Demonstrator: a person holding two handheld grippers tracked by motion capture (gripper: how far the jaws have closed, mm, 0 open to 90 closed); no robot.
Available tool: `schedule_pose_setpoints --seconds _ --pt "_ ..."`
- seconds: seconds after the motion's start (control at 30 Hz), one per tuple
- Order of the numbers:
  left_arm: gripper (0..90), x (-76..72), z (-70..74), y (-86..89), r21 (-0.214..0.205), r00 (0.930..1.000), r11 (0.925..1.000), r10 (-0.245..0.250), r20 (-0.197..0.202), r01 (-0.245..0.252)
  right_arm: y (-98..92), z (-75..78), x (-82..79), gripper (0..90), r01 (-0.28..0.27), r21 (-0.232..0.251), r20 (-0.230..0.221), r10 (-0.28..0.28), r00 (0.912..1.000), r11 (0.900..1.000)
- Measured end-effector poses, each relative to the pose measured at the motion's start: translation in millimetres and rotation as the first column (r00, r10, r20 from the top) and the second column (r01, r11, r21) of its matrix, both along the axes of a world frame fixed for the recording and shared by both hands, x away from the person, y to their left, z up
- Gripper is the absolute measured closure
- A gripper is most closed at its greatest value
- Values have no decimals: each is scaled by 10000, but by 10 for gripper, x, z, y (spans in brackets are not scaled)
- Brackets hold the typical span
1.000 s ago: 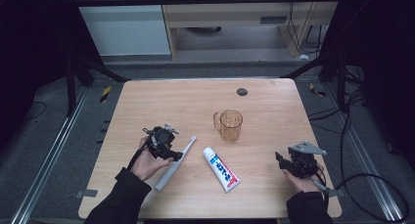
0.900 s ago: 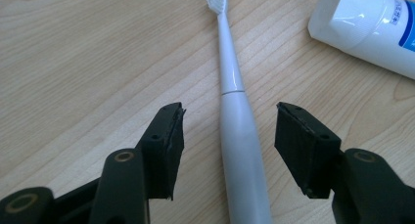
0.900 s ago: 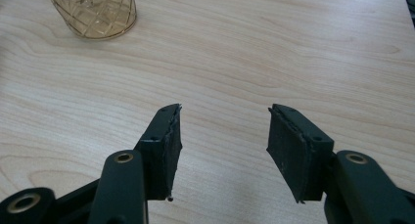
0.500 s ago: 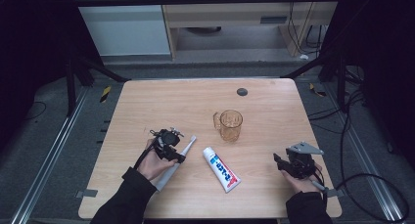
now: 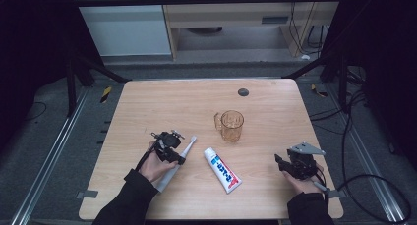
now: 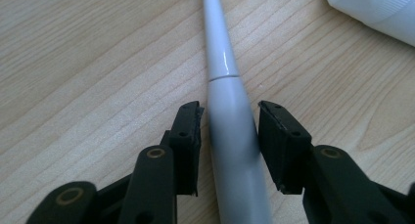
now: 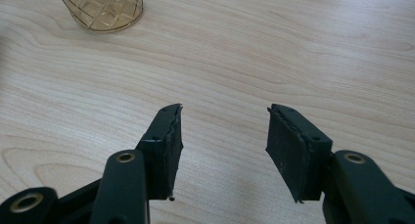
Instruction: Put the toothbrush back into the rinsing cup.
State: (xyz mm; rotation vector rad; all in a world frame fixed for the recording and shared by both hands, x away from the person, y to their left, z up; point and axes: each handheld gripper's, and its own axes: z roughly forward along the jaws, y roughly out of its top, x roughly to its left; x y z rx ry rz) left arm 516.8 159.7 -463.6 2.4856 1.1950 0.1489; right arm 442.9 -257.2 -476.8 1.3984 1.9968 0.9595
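The toothbrush (image 6: 230,126) lies flat on the tabletop (image 5: 162,107), left of the toothpaste tube (image 5: 222,169) and slanting away from it toward the near edge. The left tongs (image 6: 229,119) straddle its thick grey handle; their jaws have just been closing, with a thin gap left at each side, so the pads do not press yet. The right tongs (image 7: 222,136) rest well to the right of the tube, jaws fairly wide and empty. An amber cup (image 5: 231,125) stands just beyond the tube.

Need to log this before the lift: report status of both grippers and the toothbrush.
Left gripper astride the toothbrush, jaws just closing, small gaps either side. Right gripper open, holding nothing. Toothpaste tube lies beside the brush, apart.
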Motion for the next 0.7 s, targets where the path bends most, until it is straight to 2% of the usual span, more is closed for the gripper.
schedule_pose_setpoints --seconds 0.33,0.7 --pt "651 6 -46 -5 -186 9997 9998 87 -218 -91 0 -1 0 469 -12 -29 -14 12 10000 10000" --pt "667 -7 -53 11 -338 9998 9993 162 -86 -165 -3 0 -2 469 14 28 -15 -14 10000 10000"
